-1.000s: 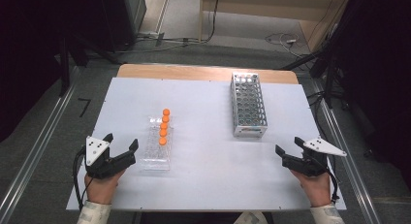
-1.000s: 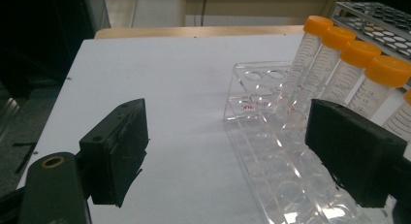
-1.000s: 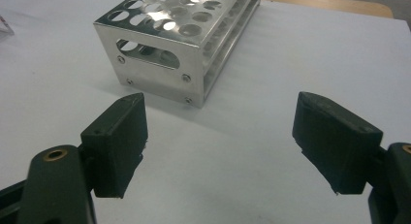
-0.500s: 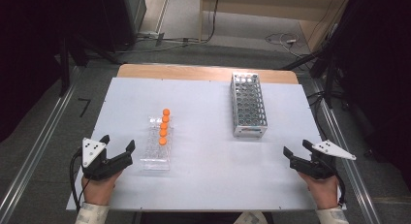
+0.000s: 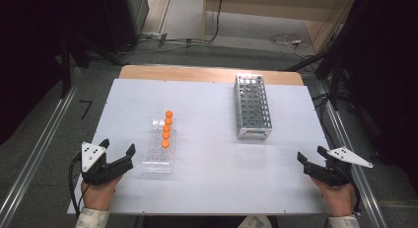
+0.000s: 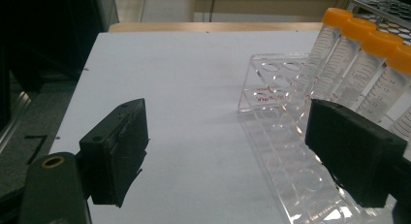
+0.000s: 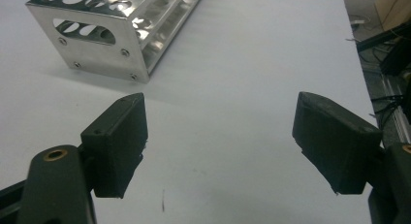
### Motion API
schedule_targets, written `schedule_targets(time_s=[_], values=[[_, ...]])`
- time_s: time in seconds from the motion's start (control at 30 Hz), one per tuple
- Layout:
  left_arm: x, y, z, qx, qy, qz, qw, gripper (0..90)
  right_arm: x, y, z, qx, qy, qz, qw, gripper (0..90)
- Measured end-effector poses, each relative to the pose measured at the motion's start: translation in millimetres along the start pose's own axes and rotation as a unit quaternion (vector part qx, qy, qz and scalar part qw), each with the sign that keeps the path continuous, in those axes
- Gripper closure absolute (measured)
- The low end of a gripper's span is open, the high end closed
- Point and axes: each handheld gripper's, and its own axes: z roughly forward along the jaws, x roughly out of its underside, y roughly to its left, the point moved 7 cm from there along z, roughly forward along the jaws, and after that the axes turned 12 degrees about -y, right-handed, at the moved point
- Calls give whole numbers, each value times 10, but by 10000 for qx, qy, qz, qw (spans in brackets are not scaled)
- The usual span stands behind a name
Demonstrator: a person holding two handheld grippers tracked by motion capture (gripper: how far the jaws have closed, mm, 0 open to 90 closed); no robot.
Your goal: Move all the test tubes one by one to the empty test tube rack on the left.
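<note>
Four orange-capped tubes [image 5: 166, 128] stand upright in a clear rack [image 5: 158, 157].

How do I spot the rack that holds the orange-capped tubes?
On the white table, look at the near left, just right of the left hand-held gripper. The clear plastic rack there carries the orange-capped tubes; the metal rack farther right is grey and empty.

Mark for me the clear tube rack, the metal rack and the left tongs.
clear tube rack [image 5: 158, 161], high view, on its bare near end.
metal rack [image 5: 253, 112], high view, on its gridded top.
left tongs [image 5: 117, 151], high view, midway between the two open tips.
</note>
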Motion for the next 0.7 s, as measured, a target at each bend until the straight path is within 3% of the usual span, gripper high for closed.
schedule_targets(time_s=[0.27,0.7], values=[[0,11,-13,-22,2,11,10000,165,70,-144,-52,187,48,105,9998,184],[14,88,-63,-128,-13,-64,9999,166,92,-191,-56,261,66,125,9996,184]])
